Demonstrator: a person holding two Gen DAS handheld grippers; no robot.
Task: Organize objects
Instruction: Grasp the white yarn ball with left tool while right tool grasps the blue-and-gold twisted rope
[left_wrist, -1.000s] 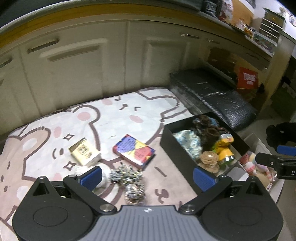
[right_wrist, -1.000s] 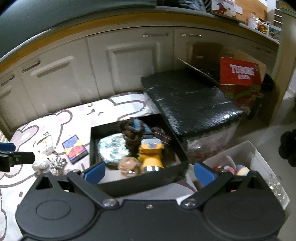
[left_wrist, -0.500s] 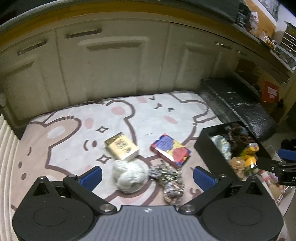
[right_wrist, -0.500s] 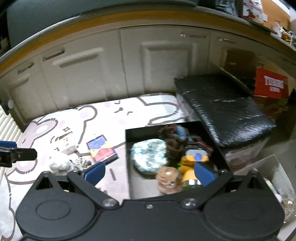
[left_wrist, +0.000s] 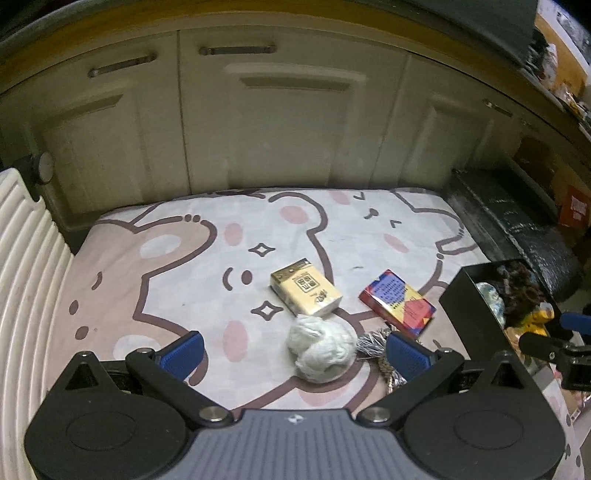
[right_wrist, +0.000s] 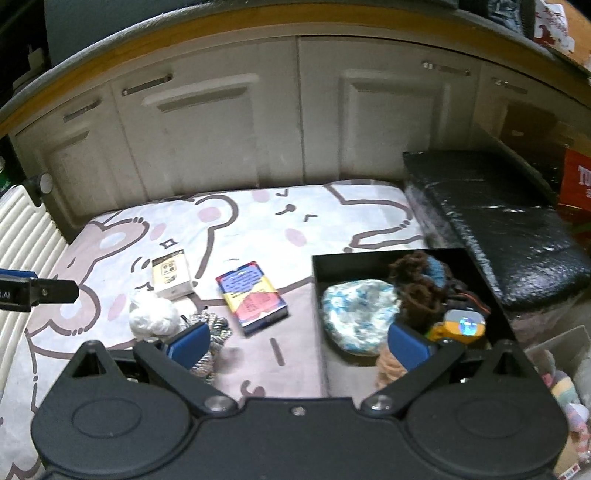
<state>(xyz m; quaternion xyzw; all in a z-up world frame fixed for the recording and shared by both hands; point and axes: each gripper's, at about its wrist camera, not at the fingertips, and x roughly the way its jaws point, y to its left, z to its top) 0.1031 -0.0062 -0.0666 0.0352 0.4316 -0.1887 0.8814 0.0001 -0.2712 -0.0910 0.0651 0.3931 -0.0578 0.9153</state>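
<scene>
Both sets of jaws are spread wide with nothing held between them. The left gripper (left_wrist: 293, 349) is hung low over the mat (left_wrist: 177, 266), and the white yarn ball (left_wrist: 320, 347) is framed right between its blue pads (left_wrist: 183, 349), though no contact can be made out. Just to the right of the ball, a grey-and-white twisted rope bundle (left_wrist: 373, 341) is partly hidden behind the right-hand pad. A little further out, a cream-and-gold small box (left_wrist: 306, 291) is laid flat just above the ball, pretty much touching it, and a red-and-blue card pack (left_wrist: 398, 302) is laid flat to the right of that, apart from the box. The right gripper (right_wrist: 297, 341) is held over the bare strip of mat between the card pack and the black bin (right_wrist: 318, 295). The bin is already loaded: a blue-and-white patterned bundle (right_wrist: 358, 315), a clump of brown yarn (right_wrist: 415, 291), and a yellow gadget (right_wrist: 460, 326) can be seen inside. Past the bin, a black wrapped block (right_wrist: 495, 218) is parked along the mat's right edge, with a clear tub (right_wrist: 569, 350) of pastel bits beside the bin. Cream cabinet doors (left_wrist: 280, 122) are lined up behind the mat, and a white ribbed radiator (left_wrist: 26, 280) is seen along its left side.
</scene>
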